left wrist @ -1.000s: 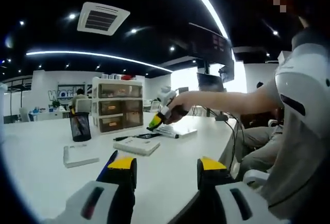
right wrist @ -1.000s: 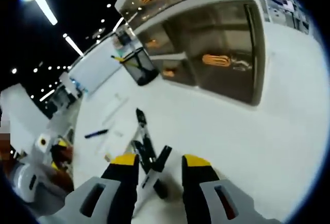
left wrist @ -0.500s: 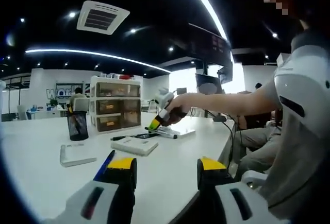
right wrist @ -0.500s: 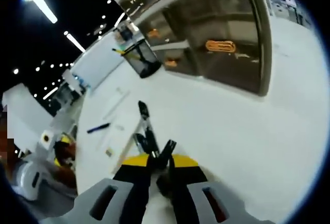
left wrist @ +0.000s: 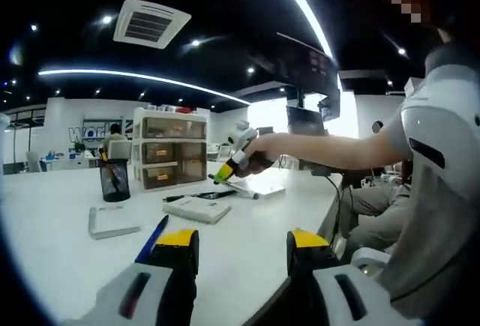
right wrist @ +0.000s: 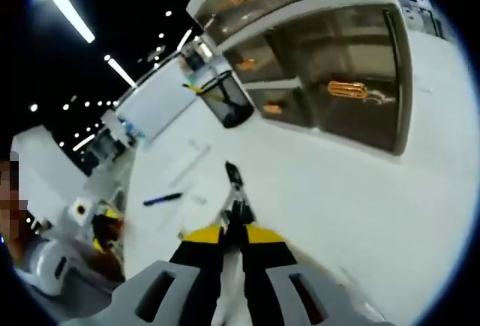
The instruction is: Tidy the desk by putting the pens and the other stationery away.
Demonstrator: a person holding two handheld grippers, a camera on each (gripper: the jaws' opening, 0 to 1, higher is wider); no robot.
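Observation:
In the right gripper view my right gripper [right wrist: 233,233] is shut on a marker [right wrist: 239,212] with a black cap and a white body. Just beyond its tips a black pen [right wrist: 232,174] lies on the white desk [right wrist: 360,213]. A blue pen [right wrist: 163,199] lies further left. In the left gripper view my left gripper [left wrist: 242,239] hangs open over the desk's near edge with nothing between its jaws. A blue pen [left wrist: 152,228] lies by its left jaw. The right gripper [left wrist: 226,172], in a person's hand, is raised above a black pen [left wrist: 199,195].
A black mesh pen holder [left wrist: 114,180] [right wrist: 229,98] stands beside a drawer unit [left wrist: 169,160] [right wrist: 330,79]. A white box [left wrist: 198,208], a white L-shaped piece [left wrist: 112,222] and a flat white pad [left wrist: 262,190] lie on the desk. The person sits at the right.
My right gripper went from open around the marker to shut on it, then rose a little off the desk. The left gripper stayed open and barely moved.

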